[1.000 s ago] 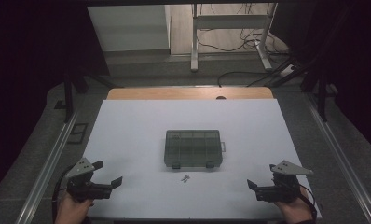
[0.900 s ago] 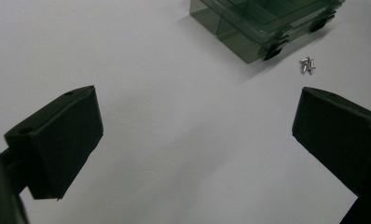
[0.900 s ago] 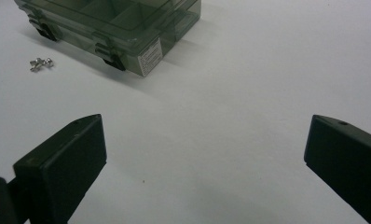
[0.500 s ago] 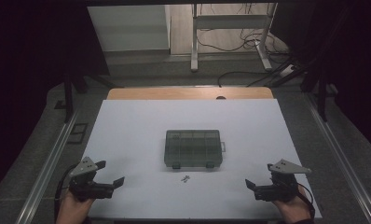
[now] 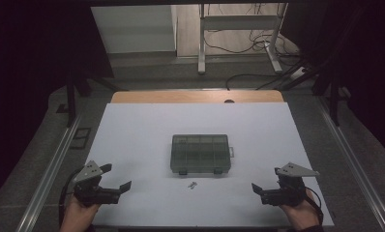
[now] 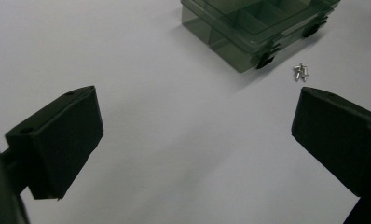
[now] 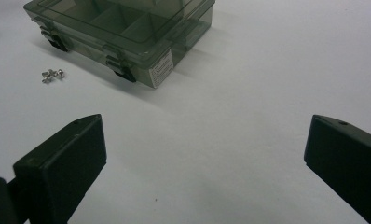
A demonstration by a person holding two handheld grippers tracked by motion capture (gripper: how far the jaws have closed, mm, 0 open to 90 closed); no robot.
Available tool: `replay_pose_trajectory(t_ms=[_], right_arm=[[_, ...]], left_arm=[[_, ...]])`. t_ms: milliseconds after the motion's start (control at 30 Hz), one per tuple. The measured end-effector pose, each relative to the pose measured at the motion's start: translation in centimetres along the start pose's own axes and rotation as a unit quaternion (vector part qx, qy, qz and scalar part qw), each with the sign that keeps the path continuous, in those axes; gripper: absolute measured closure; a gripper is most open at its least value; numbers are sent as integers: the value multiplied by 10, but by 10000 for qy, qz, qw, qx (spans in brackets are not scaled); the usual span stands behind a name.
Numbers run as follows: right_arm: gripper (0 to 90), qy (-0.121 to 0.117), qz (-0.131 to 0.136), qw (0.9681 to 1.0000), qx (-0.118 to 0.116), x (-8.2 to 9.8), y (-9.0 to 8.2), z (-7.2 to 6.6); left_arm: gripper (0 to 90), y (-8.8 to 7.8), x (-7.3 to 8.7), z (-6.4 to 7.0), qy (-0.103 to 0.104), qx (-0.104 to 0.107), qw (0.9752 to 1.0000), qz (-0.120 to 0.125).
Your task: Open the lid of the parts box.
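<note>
Smoky translucent grey plastic compartment box (image 5: 200, 153), rectangular, flat lid shut, sits at centre of the white table (image 5: 132, 135). Divider walls visible through the lid, several compartments in rows. Two black latches on its near long edge, both look fastened; small white label on one short side, seen in the right gripper view (image 7: 161, 69). A small cluster of tiny silver screws (image 5: 192, 185) lies loose on the table at 6 o'clock from the box, near it but not touching. Left gripper (image 5: 114, 185) at 8 o'clock from the box, well apart, jaws spread wide, holding nothing. Right gripper (image 5: 261, 190) at 4 o'clock, well apart, jaws also wide, nothing between them. Both point inward toward the box.
</note>
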State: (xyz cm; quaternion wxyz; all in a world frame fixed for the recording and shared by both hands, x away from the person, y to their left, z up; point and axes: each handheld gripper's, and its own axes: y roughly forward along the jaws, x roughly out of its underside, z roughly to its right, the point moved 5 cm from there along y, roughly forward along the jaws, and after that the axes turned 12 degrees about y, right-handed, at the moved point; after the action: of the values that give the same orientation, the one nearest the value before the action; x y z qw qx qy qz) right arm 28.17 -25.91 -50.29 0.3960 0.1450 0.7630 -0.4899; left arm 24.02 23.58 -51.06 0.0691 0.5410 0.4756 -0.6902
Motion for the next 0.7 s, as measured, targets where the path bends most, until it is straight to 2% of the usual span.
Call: replay_pose_trajectory(t_ms=[67, 233, 333, 533, 700], right_arm=[[0, 40, 3, 10000, -25, -1, 1, -1], [0, 19, 4, 10000, -39, -2, 3, -3], [0, -23, -28, 10000, -34, -3, 4, -3], [0, -59, -14, 10000, -29, -6, 6, -4], [0, -83, -15, 9999, -56, -8, 9, -4]], left_arm=[[23, 3, -1, 2, 34, 65, 10000, -13], [21, 6, -4, 5, 113, 75, 9999, 20], [23, 9, -6, 5, 223, -28, 9997, 37], [24, 13, -8, 5, 176, 10, 9998, 84], [27, 18, -10, 7, 234, 37, 9997, 55]])
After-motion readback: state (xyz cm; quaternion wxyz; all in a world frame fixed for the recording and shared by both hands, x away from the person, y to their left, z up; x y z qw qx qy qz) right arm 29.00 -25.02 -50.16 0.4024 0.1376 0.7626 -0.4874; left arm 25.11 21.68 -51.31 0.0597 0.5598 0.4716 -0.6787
